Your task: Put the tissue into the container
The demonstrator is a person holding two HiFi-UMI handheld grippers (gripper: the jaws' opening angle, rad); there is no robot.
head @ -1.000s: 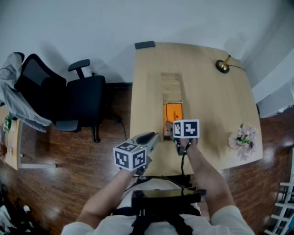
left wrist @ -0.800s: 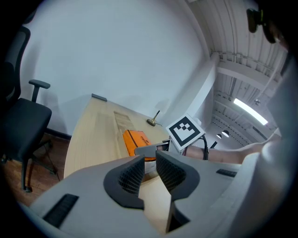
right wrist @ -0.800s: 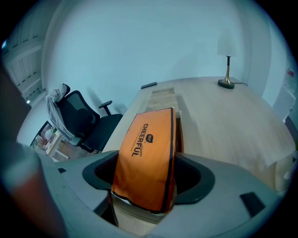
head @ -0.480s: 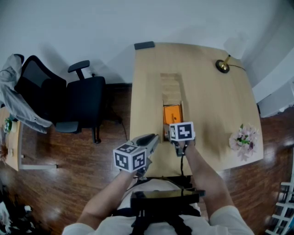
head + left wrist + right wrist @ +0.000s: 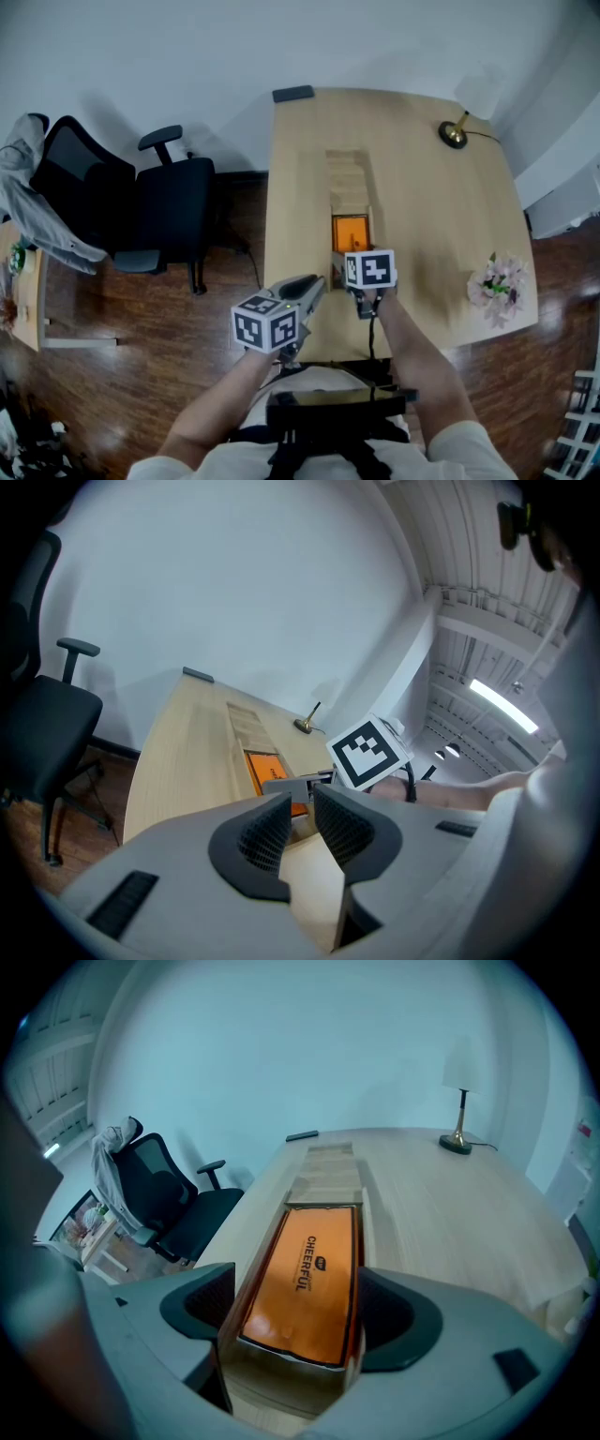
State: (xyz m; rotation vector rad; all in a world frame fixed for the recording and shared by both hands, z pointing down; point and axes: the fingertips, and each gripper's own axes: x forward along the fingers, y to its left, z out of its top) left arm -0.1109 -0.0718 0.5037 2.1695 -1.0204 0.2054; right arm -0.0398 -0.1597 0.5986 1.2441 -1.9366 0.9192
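Note:
An orange tissue pack [image 5: 352, 232] [image 5: 305, 1279] lies flat inside the near end of a long wooden container [image 5: 347, 173] [image 5: 323, 1177] on the light wood table [image 5: 422, 216]. My right gripper [image 5: 352, 259] [image 5: 298, 1290] sits at the container's near end. Its jaws are opening, standing wide on either side of the container's walls and the pack without pressing on them. My left gripper [image 5: 312, 282] [image 5: 302, 803] hovers off the table's front left edge, its jaws almost together with nothing between them. In the left gripper view the pack [image 5: 262, 765] shows beyond the jaws.
A brass desk lamp [image 5: 456, 134] stands at the far right corner. A flower bunch [image 5: 497, 281] lies by the right edge and a dark flat object [image 5: 294, 93] at the far edge. A black office chair [image 5: 155, 202] stands on the floor to the left.
My right gripper has drawn back toward me along the container, so more of the orange pack shows in front of it. The left gripper has stayed in place.

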